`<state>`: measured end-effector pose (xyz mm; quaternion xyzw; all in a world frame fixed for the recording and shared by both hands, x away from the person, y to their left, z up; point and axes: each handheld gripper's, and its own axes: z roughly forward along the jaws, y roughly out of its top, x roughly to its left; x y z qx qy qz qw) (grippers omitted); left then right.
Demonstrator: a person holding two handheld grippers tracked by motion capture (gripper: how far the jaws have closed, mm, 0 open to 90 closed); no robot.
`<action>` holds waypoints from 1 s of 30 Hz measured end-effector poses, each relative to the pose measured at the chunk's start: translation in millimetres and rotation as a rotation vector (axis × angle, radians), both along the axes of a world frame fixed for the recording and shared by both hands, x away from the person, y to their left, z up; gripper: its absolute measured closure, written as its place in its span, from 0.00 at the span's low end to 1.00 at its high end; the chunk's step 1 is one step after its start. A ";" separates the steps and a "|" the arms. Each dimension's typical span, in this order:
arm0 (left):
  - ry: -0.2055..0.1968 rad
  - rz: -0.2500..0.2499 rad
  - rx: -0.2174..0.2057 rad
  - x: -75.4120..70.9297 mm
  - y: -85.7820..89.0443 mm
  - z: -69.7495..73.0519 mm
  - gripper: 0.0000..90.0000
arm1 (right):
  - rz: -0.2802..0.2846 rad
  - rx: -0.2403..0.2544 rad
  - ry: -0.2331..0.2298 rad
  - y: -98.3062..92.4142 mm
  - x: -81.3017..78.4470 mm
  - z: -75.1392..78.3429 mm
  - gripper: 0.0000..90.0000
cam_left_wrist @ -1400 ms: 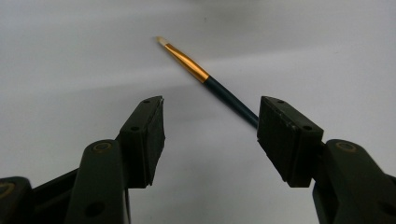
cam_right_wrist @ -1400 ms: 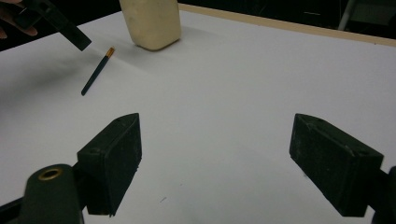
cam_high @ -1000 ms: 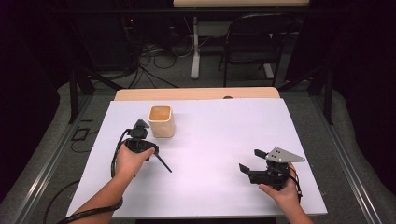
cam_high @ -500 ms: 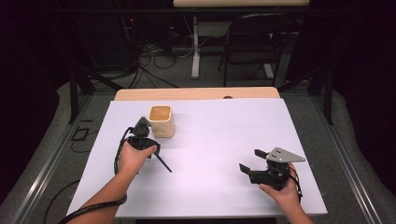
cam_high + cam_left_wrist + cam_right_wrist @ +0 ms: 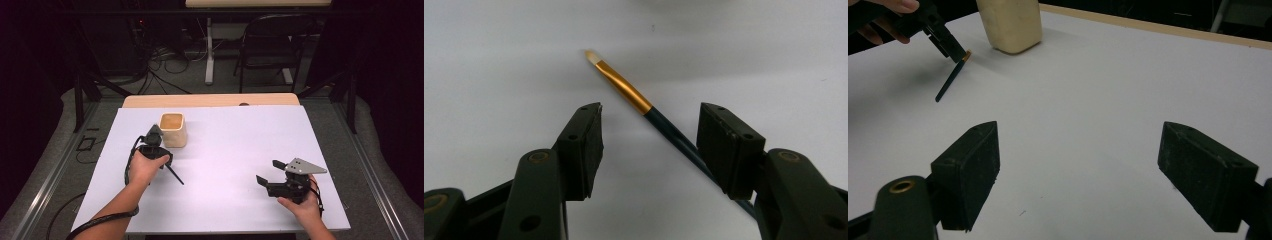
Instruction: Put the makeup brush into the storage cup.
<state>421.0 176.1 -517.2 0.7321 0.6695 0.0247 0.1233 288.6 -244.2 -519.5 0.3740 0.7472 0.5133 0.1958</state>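
A paintbrush (image 5: 624, 90) lies flat on the white table (image 5: 235, 145), with a dark blue handle, a gold ferrule and a pale tip. My left gripper (image 5: 651, 112) is open, tilted down over it, one jaw on each side of the handle just behind the ferrule, apart from it. In the high view that left gripper (image 5: 161, 158) stands just in front of a cream cup (image 5: 173, 130), and the brush handle (image 5: 175, 176) sticks out toward me. My right gripper (image 5: 269, 171) is open near the front right, nothing between its jaws. From the right gripper (image 5: 1080, 132) I see the cup (image 5: 1010, 22) and the brush (image 5: 950, 80) far off.
A wooden strip (image 5: 210, 100) borders the table's far edge. Beyond it stand a dark chair (image 5: 272, 45) and loose cables on the floor (image 5: 165, 70). Bare white surface stretches between the two grippers and to the right of the cup.
The left hand has edged slightly forward toward the cup over the brush. The right gripper has stayed where it was.
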 end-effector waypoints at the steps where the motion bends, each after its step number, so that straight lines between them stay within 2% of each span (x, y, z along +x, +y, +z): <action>1: 0.002 -0.004 0.005 0.3 -0.2 -0.4 0.49 | 0.000 0.001 0.000 0.0 0.0 0.0 0.18; 30: 0.061 -0.004 0.044 6.4 -10.7 -8.2 0.54 | 0.000 -0.004 0.004 -0.3 -0.1 0.2 0.19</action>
